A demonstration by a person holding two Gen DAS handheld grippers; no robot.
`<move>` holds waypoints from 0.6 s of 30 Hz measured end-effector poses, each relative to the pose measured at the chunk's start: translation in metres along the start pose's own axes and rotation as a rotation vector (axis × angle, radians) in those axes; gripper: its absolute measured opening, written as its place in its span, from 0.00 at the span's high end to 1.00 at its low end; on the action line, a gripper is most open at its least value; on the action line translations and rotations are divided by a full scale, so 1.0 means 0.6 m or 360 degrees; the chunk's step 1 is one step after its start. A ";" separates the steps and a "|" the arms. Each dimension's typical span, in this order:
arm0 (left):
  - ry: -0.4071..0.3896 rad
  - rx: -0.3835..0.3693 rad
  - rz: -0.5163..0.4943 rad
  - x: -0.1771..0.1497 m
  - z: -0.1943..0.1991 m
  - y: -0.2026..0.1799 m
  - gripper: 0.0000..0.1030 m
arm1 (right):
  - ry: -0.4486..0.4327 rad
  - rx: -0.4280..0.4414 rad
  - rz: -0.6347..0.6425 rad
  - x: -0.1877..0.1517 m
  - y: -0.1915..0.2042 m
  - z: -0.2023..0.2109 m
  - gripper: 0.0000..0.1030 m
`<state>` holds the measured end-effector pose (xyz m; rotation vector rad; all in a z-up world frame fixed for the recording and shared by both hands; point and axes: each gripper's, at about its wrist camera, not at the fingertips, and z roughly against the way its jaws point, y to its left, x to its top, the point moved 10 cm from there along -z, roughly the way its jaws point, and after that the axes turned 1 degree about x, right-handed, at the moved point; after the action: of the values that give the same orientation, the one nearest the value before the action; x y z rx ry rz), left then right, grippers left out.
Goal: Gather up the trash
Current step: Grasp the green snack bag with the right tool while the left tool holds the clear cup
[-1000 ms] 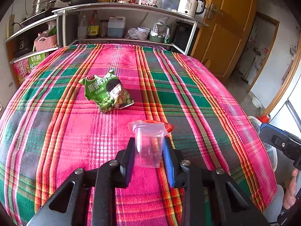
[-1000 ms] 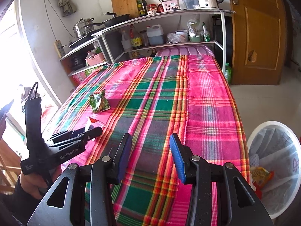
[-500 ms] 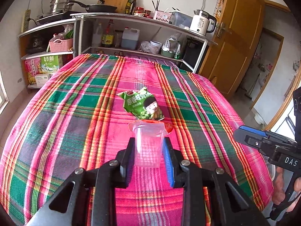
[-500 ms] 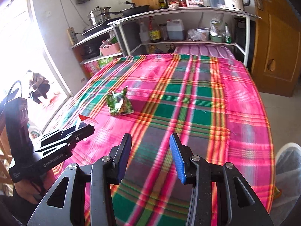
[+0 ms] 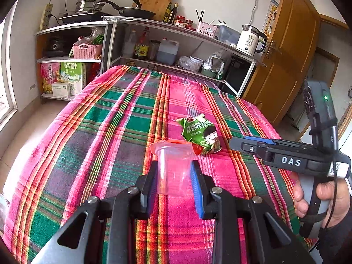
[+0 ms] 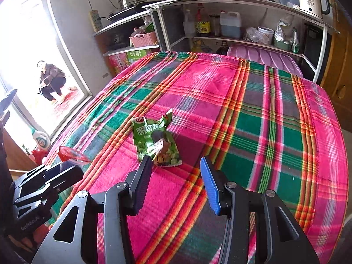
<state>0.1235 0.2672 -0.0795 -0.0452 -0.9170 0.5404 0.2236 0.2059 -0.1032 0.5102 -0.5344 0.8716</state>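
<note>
Green snack packet [image 6: 157, 142], Chinese lettering, lies mid-frame on plaid bench [image 6: 253, 114]. Right gripper [image 6: 176, 183] jaws opening, empty. Left gripper [image 5: 173, 181] jaws grasping clear cup [image 5: 173, 167]. "DAS" on right gripper.

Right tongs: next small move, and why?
Probably ease the right tongs forward and down until the green snack bag sits between the pads, then close. The bag lies loose on the plaid cloth just ahead, the jaws are opening with nothing between them, and the left tongs already grip the clear plastic cup.
</note>
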 end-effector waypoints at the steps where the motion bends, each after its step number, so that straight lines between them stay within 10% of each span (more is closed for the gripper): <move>1: -0.0001 -0.0001 0.0004 0.000 0.000 0.002 0.71 | 0.0009 0.0008 0.0001 0.006 0.001 -0.011 0.55; 13: 0.0017 -0.0010 0.0024 -0.004 -0.010 0.012 0.71 | 0.0094 0.0076 0.0012 0.025 0.013 -0.079 0.55; 18: 0.0026 -0.0002 0.0017 -0.005 -0.012 0.009 0.71 | 0.0108 0.0091 0.0037 0.026 0.026 -0.080 0.77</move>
<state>0.1255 0.2718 -0.0877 -0.0554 -0.9018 0.5488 0.2297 0.2528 -0.1264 0.5253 -0.4550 0.9256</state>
